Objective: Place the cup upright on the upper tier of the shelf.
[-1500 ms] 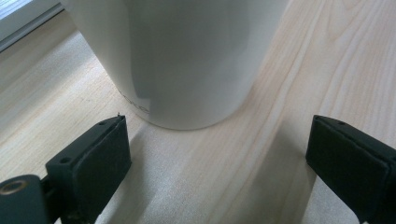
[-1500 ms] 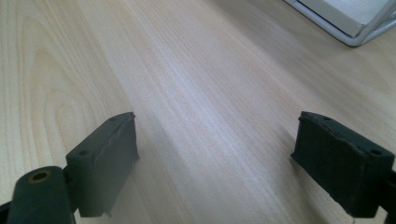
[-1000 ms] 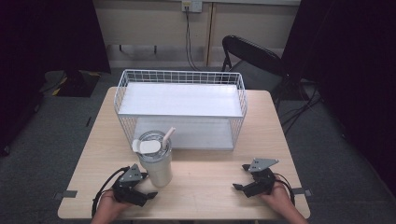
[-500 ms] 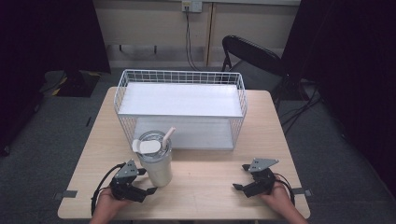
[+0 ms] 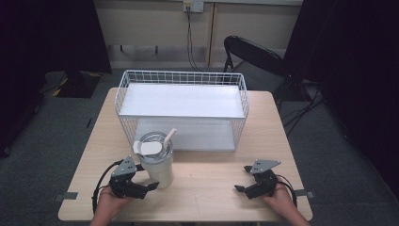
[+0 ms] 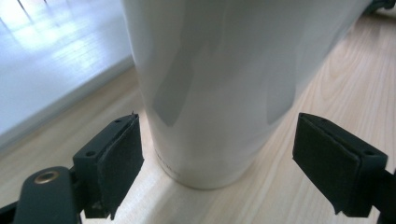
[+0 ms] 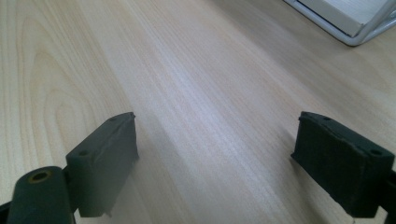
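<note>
White tumbler [image 5: 155, 162] stands upright on the tabletop [image 5: 207, 183], just near of the wire basket [image 5: 181, 110]. Left gripper [image 6: 219, 154] brackets its base, jaws spread, apparently untouching. Right gripper [image 5: 244, 181] idle, jaws apart. Judged step: pre-grasp; next, closing squarely.

Count, high view:
- Tabletop [image 5: 207, 193], light wood: one.
- White wire basket [image 5: 181, 80] with two white shelf boards inside: one.
- White tumbler [image 5: 155, 165], upright, lid on: one. Straw [image 5: 169, 137] through the lid: one.
- Tools: two, the left tool [image 5: 143, 176] and the right tool [image 5: 243, 179], each with two black jaws set apart.
- Black folding chair [image 5: 254, 56] beyond the tabletop: one.
- Hands: two.
</note>
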Available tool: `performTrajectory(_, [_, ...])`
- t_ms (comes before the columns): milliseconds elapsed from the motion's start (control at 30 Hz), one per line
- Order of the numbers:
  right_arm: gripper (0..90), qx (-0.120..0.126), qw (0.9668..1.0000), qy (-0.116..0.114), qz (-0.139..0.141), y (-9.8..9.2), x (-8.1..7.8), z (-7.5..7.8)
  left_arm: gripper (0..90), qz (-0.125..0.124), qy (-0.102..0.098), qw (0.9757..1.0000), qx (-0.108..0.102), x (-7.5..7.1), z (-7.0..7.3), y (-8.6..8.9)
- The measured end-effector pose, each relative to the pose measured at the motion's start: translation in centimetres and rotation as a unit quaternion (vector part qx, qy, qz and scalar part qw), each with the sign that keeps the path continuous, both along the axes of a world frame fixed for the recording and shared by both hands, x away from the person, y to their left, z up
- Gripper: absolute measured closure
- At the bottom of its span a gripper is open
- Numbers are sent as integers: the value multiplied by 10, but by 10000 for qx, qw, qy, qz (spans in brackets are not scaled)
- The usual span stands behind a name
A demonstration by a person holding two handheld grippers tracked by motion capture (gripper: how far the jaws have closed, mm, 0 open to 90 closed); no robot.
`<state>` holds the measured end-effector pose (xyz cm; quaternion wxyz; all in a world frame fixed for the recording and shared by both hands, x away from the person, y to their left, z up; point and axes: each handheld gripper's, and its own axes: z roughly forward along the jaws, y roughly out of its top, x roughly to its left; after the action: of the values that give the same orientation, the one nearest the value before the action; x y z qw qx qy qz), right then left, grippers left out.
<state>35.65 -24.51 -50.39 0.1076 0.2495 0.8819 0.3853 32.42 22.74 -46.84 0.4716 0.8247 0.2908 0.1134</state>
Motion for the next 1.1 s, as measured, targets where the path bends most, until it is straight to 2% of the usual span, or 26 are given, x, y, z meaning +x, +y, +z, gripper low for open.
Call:
performTrajectory(167, [128,1,10000,1,1,0,0,0,156,45,-130,9997,-214,1,5,0])
performTrajectory(300, [129,1,10000,1,0,0,0,0,153,6,-259,9993,-286,2,8,-4])
performTrajectory(467, [128,1,10000,2,0,0,0,0,127,36,-321,9988,-380,4,11,-8])
performTrajectory(633, [128,-1,10000,-1,3,0,0,0,104,64,-478,9981,-379,6,13,-13])
performTrajectory(733, [128,1,10000,2,0,0,0,0,97,88,-568,9979,-301,7,14,-17])
performTrajectory(1100, [128,1,10000,2,0,0,0,0,86,151,-605,9966,-530,9,13,-20])
